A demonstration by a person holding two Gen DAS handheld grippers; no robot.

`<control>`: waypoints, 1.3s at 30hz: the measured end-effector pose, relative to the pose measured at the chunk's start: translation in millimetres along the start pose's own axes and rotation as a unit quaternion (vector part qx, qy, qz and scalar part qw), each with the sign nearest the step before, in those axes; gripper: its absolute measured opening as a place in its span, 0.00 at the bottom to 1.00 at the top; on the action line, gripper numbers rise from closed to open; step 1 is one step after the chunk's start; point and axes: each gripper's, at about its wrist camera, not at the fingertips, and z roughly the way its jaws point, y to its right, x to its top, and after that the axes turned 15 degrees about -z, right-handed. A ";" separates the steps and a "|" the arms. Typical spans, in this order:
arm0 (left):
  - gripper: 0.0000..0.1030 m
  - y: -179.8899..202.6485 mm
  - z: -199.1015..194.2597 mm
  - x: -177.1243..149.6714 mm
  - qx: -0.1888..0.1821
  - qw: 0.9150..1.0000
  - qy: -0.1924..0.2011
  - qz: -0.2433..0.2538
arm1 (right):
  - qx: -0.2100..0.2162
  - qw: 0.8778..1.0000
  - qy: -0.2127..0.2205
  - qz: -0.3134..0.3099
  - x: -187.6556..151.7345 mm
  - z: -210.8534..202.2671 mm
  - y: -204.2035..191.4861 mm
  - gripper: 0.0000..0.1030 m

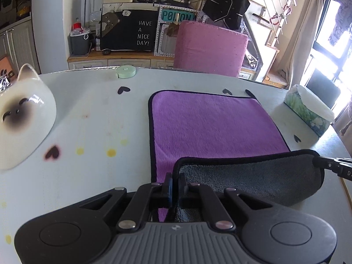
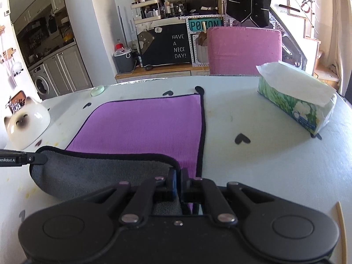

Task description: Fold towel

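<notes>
The white table (image 1: 92,118) carries the purple towel (image 1: 211,127), lying flat with its near edge lifted and curled over, grey underside up. The left gripper (image 1: 175,183) pinches the near left corner; the right gripper (image 2: 178,179) pinches the near right corner. A tissue box (image 2: 297,103) and a cat-face bowl (image 1: 24,112) flank it.

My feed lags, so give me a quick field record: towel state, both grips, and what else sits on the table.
towel: purple side up, flat on table; near edge lifted, grey underside showing
left hand-held gripper: shut on near left corner
right hand-held gripper: shut on near right corner
fold: begun, not laid over
cat bowl: left of towel
tissue box: right of towel
green disc: far edge
</notes>
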 end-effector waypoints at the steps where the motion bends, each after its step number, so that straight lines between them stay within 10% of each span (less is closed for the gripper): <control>1: 0.05 0.3 3.3 3.9 0.002 1.000 0.000 0.001 | 0.002 1.000 0.000 0.002 3.7 4.0 2.0 0.04; 39: 0.06 25.9 117.9 136.4 0.049 0.998 0.020 0.032 | -0.031 0.999 -0.003 0.022 118.0 139.8 49.9 0.04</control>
